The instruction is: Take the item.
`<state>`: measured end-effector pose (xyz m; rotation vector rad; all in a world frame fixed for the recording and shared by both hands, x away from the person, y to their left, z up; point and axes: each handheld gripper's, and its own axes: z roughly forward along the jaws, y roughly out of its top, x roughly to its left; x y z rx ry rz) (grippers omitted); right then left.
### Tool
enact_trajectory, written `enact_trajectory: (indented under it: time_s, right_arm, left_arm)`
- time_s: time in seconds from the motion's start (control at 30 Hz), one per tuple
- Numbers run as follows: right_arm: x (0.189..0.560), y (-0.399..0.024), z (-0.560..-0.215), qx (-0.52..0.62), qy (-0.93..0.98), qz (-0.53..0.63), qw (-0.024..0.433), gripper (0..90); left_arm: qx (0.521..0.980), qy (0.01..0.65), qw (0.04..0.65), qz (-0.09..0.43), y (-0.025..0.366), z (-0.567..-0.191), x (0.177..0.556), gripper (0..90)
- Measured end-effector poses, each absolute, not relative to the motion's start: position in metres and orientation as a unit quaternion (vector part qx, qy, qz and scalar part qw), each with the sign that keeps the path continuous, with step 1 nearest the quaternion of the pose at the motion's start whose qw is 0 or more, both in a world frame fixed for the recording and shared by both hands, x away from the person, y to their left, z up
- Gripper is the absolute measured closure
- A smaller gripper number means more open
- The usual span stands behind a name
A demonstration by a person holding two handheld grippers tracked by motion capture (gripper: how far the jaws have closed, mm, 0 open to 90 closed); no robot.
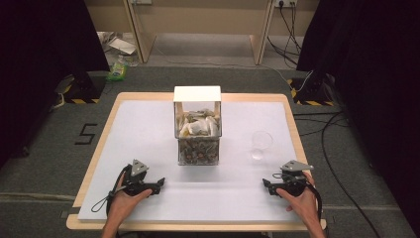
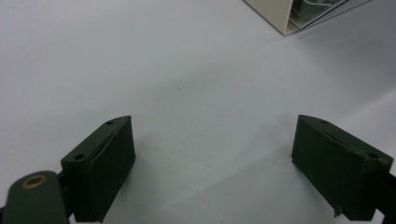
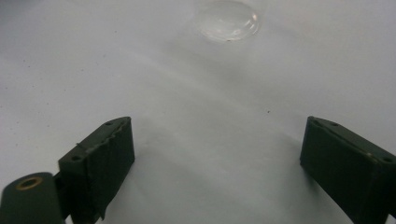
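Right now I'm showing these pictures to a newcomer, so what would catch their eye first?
Most likely the clear box with a white lid, stuffed with small packets, standing at the middle of the white table sheet. To its right stands an empty clear plastic cup. Near the front edge, the left gripper and right gripper rest with jaws open and nothing between them.
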<state>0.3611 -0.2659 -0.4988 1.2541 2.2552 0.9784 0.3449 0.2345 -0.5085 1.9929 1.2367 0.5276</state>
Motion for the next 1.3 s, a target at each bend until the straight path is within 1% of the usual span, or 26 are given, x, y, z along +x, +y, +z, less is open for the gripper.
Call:
enact_trajectory:
  time_s: [0.13, 0.33, 0.4, 0.47, 0.63, 0.67, 0.73, 0.87, 0.93, 1.23, 1.3]
  right_arm:
    - [0.36, -0.268, -0.498, 0.455, 0.795, 0.356, 0.185, 16.6]
    - [0.358, -0.273, -0.493, 0.444, 0.79, 0.374, 0.2, 20.4]
    - [0.356, -0.274, -0.489, 0.444, 0.783, 0.385, 0.204, 20.1]
    - [0.355, -0.274, -0.485, 0.444, 0.775, 0.399, 0.209, 17.7]
    - [0.351, -0.272, -0.475, 0.434, 0.766, 0.421, 0.219, 18.6]
    - [0.349, -0.269, -0.471, 0.431, 0.763, 0.428, 0.221, 20.4]
    - [0.348, -0.266, -0.465, 0.421, 0.762, 0.436, 0.228, 21.3]
    - [0.346, -0.258, -0.455, 0.407, 0.76, 0.453, 0.228, 23.7]
    - [0.345, -0.256, -0.452, 0.402, 0.76, 0.457, 0.229, 24.0]
    - [0.339, -0.221, -0.415, 0.35, 0.769, 0.486, 0.226, 28.3]
    - [0.339, -0.219, -0.412, 0.349, 0.769, 0.486, 0.224, 28.3]
  left_arm:
    - [0.773, 0.48, 0.36, 0.205, 0.235, -0.508, 0.345, 12.3]
    - [0.773, 0.48, 0.361, 0.205, 0.235, -0.508, 0.345, 12.3]
    - [0.773, 0.48, 0.361, 0.205, 0.235, -0.508, 0.345, 12.3]
    - [0.773, 0.48, 0.361, 0.205, 0.235, -0.508, 0.345, 12.3]
    - [0.773, 0.48, 0.361, 0.205, 0.235, -0.508, 0.345, 12.4]
    - [0.773, 0.48, 0.36, 0.205, 0.235, -0.508, 0.345, 12.3]
    - [0.773, 0.48, 0.36, 0.205, 0.235, -0.508, 0.345, 12.3]
    - [0.773, 0.48, 0.361, 0.205, 0.235, -0.508, 0.345, 12.4]
    - [0.773, 0.48, 0.36, 0.205, 0.235, -0.508, 0.345, 12.4]
    - [0.773, 0.48, 0.361, 0.205, 0.234, -0.509, 0.345, 12.3]
    - [0.772, 0.481, 0.361, 0.205, 0.234, -0.509, 0.345, 12.3]
